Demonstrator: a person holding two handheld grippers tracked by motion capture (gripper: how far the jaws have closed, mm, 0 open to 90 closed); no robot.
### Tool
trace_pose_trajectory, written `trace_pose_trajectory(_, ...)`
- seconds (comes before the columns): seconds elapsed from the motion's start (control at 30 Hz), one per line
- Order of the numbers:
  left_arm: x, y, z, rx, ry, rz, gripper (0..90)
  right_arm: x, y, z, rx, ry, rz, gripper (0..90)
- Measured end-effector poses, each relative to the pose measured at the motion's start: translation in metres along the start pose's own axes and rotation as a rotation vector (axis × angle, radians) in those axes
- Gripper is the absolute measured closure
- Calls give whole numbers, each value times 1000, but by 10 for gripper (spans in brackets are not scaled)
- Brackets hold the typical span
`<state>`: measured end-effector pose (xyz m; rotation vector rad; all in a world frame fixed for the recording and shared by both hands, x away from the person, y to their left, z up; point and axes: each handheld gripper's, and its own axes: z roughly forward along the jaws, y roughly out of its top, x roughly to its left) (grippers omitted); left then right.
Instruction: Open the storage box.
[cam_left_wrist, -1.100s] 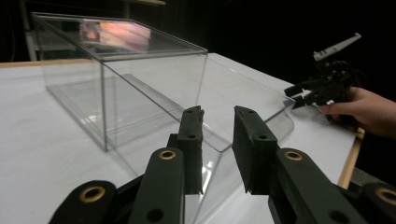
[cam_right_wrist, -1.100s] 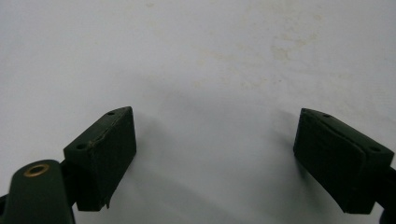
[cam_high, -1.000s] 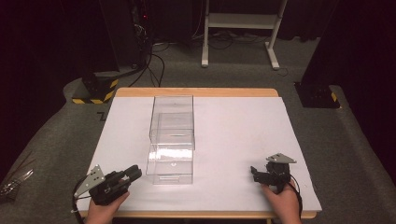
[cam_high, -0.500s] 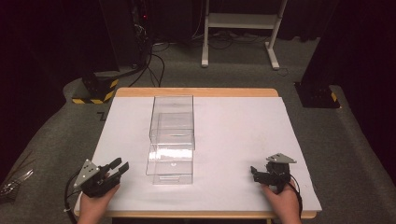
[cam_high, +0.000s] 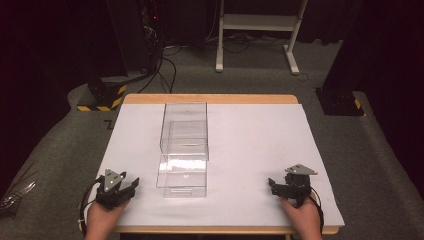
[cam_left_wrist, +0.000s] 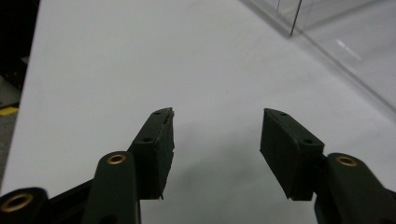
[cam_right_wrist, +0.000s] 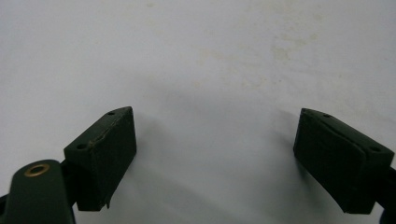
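In the high view, a wooden-edged desk (cam_high: 210, 99) covered by a white sheet (cam_high: 255, 150) takes up the middle of the frame. Two clear plastic boxes stand on it left of centre: the farther clear box (cam_high: 184, 125) sits toward the upper middle, and the nearer clear box (cam_high: 182, 175) stands just below it in the frame, their walls overlapping in this view so that I cannot tell whether they touch or nest. At the lower left, a hand (cam_high: 102, 220) holds the left tool (cam_high: 131, 184) low over the sheet, its jaws pointing toward the nearer box and just beside its lower left corner, apart from it. At the lower right, the other hand (cam_high: 302, 217) holds the right tool (cam_high: 272, 184), well apart from both boxes, jaws pointing toward the middle of the frame.

In the left gripper view, the left tool (cam_left_wrist: 216, 135) has its jaws spread, having just been opening, with only bare white sheet between the pads. The nearer box's clear wall (cam_left_wrist: 336, 46) runs along the upper right corner of the frame.

In the right gripper view, the right tool (cam_right_wrist: 215, 140) stands with jaws spread wide over the white sheet, nothing between them; faint yellowish stains (cam_right_wrist: 280, 51) mark the sheet at upper right.
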<state>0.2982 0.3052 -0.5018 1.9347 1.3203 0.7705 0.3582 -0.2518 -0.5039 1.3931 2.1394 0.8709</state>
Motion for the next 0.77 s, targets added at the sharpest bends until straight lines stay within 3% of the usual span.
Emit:
trace_pose_trajectory(0.03, 2, -2, 6, 49, 0, -6, 431, 0, 0, 0, 0, 0, 0, 133)
trace_pose_trajectory(0.2, 9, -2, 8, 61, -25, -85, 396, 0, 0, 0, 0, 0, 1, 133)
trace_pose_trajectory(0.23, 11, -2, 8, 58, -49, -94, 363, 0, 0, 0, 0, -1, 1, 133)
trace_pose_trajectory(0.3, 8, -2, 9, 62, -40, -77, 340, 0, 0, 0, 0, 0, 1, 133)
trace_pose_trajectory(0.77, 6, -2, 8, 59, -38, -86, 334, 0, 0, 0, 0, 1, 1, 133)
